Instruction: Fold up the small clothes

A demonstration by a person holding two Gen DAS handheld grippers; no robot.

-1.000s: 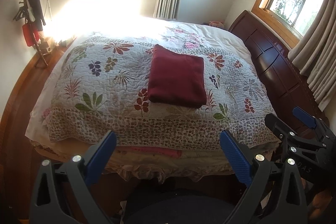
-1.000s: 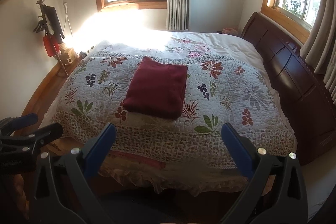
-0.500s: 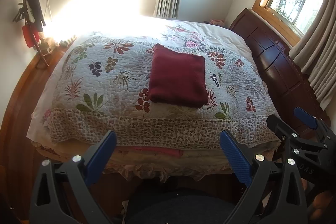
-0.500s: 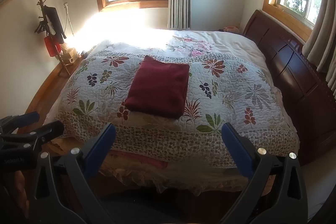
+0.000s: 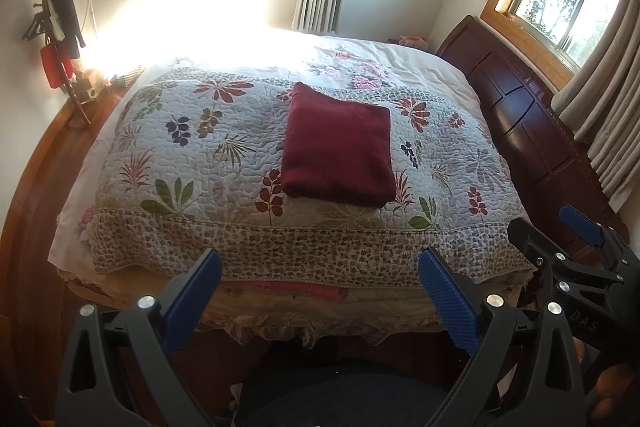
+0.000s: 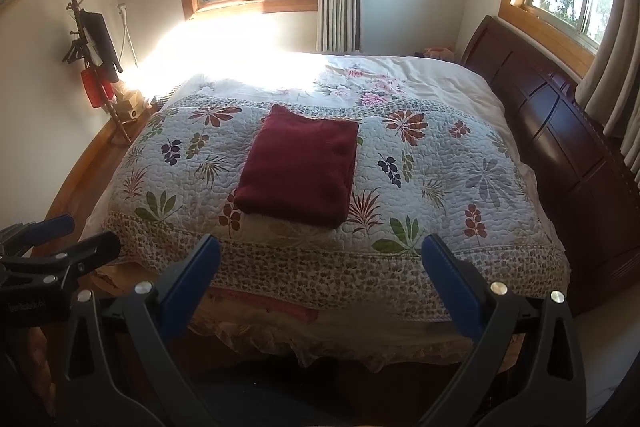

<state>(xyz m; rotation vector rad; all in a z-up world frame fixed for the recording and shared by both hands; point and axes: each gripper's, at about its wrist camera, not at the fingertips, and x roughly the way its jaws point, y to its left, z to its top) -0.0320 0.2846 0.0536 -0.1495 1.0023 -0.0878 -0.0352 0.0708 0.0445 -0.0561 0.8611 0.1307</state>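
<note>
A: Where is the garment?

B: The dark red garment [image 5: 338,151] [image 6: 298,169] lies folded into a neat rectangle on the quilt [image 5: 192,163] [image 6: 440,183], about the middle of the bed [image 5: 400,55] [image 6: 440,75], a little nearer the foot edge than the far window.

A: And the tools?

B: The left tool [image 5: 320,291] hangs in front of the foot of the bed, its blue pads spread wide apart with nothing between them. The right tool [image 6: 320,275] is held the same way, wide apart and empty, just beside the left one. Neither touches the garment or the quilt.

A: What else is in view?

B: A dark wooden headboard [image 5: 532,131] [image 6: 560,131] runs along the right side under a curtained window, and a coat stand [image 5: 56,27] [image 6: 92,55] hung with dark and red items stands by the left wall.
</note>
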